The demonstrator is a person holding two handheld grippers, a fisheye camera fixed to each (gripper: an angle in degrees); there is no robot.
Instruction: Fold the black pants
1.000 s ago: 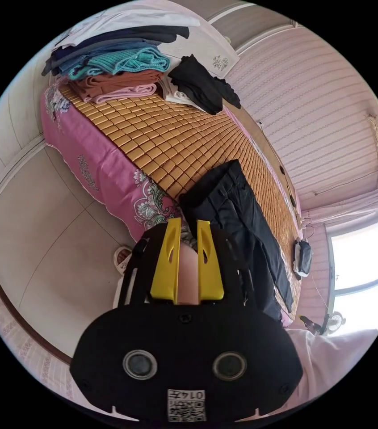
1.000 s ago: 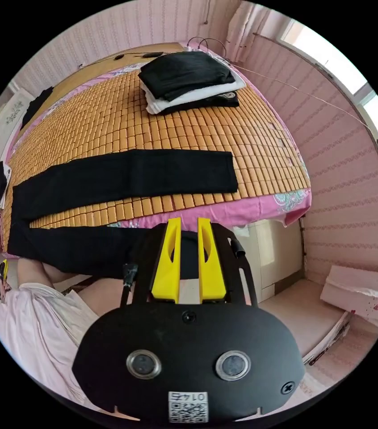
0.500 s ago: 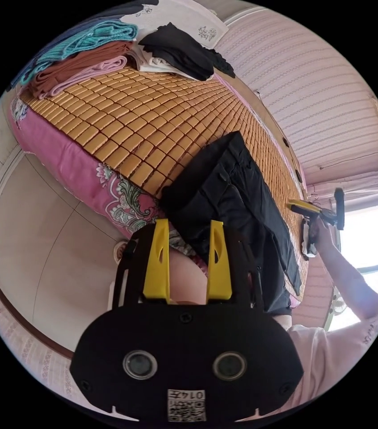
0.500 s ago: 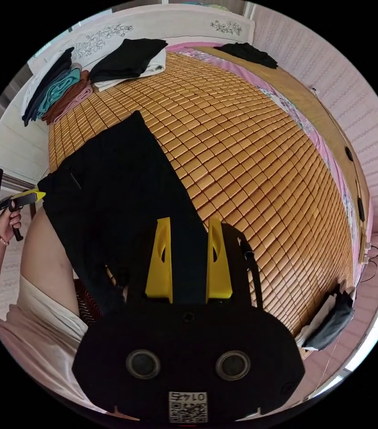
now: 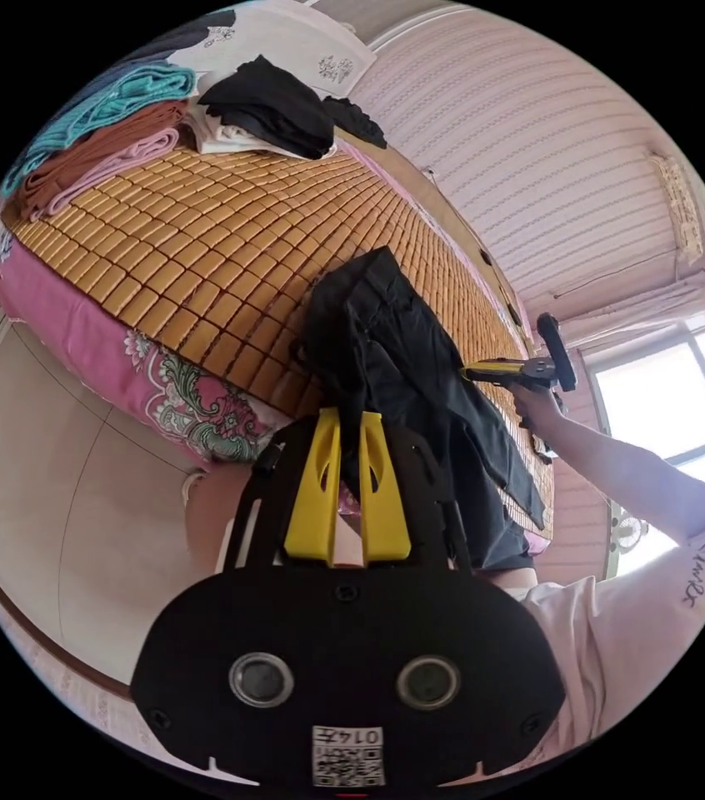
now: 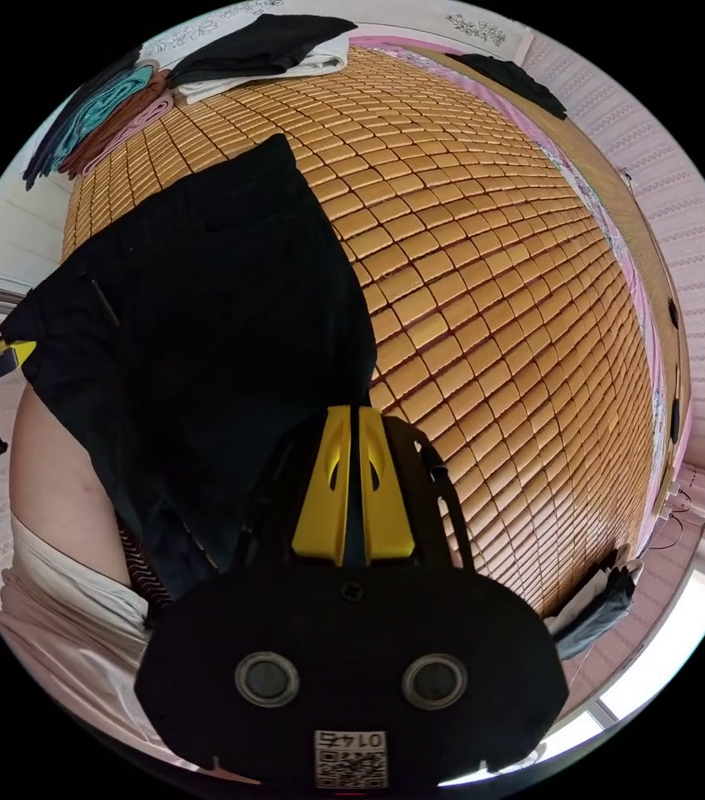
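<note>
We see the left gripper (image 5: 346,417) and right gripper (image 6: 353,412) each clamped together on smooth, matte black pants (image 6: 194,317), which lie on the tiled bamboo mat (image 6: 486,275). No writing is legible.

Bright daylight throughout, entering from the window (image 5: 669,425), blown out to white in the left gripper view. Glare again at the rim of the right gripper view. Bamboo mat (image 6: 486,275) evenly lit, warm sheen, tiles sharp. Black pants (image 6: 194,333) underexposed, folds barely readable. Heavy fisheye bending at the edges; black circular surround. Soft shadows only. No motion blur noted.
</note>
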